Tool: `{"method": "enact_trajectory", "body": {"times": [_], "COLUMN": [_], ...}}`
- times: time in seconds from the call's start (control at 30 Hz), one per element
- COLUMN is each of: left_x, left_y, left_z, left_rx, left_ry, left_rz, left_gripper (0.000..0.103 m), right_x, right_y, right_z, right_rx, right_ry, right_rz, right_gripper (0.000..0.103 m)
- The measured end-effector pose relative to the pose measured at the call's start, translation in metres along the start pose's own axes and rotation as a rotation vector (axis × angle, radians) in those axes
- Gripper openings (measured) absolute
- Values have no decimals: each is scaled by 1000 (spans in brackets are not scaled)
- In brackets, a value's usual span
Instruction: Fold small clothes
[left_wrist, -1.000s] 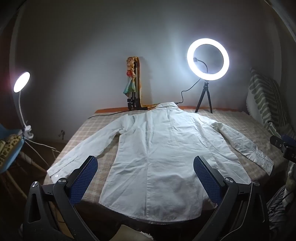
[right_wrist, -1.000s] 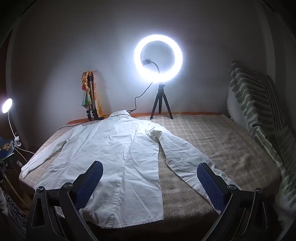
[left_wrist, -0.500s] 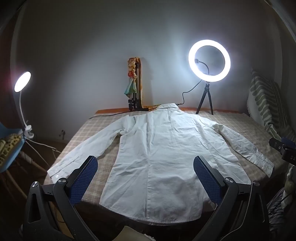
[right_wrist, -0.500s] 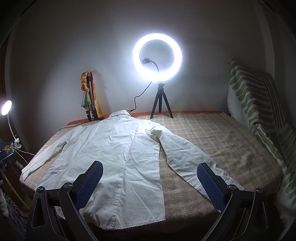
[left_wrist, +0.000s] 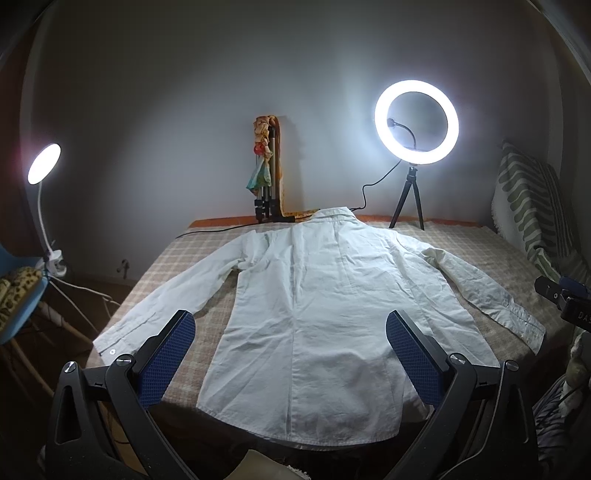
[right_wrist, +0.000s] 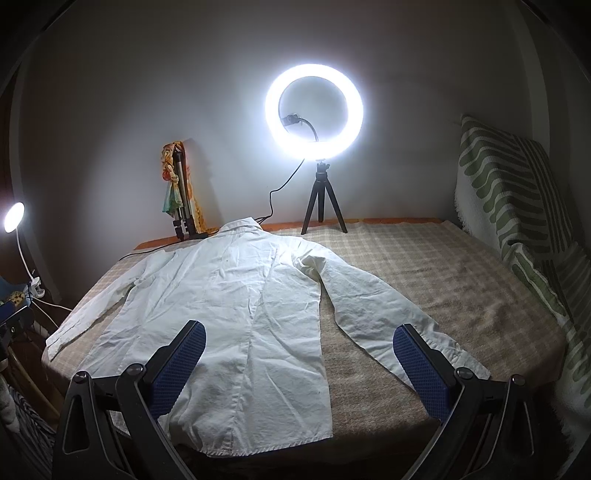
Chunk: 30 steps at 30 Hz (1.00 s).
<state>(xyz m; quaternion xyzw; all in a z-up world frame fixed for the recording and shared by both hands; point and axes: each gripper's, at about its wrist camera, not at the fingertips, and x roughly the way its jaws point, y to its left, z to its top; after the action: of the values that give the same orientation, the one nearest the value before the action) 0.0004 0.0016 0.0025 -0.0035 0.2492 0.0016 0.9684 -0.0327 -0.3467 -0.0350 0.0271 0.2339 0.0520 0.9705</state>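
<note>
A bed is covered by a checked blanket. A white shirt is spread flat on it, collar far. A ring light is stood at the far edge.

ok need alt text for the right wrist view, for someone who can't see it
A white long-sleeved shirt lies flat, back up, sleeves spread, on a checked bed cover, with the open right gripper above its hem, holding nothing. A lit ring light on a tripod stands by the far wall.
</note>
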Motion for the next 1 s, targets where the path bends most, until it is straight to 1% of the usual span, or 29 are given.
{"method": "enact_trajectory", "body": {"times": [1.0], "left_x": [3], "left_y": [4], "left_z": [3], "left_rx": [-12], "left_ry": [8], "left_rz": [-4], "left_gripper": [103], "right_x": [3], "right_y": [3], "right_z": [-1], "right_rx": [-6], "right_ry": [9], "right_rz": [7], "right_gripper": [103]}}
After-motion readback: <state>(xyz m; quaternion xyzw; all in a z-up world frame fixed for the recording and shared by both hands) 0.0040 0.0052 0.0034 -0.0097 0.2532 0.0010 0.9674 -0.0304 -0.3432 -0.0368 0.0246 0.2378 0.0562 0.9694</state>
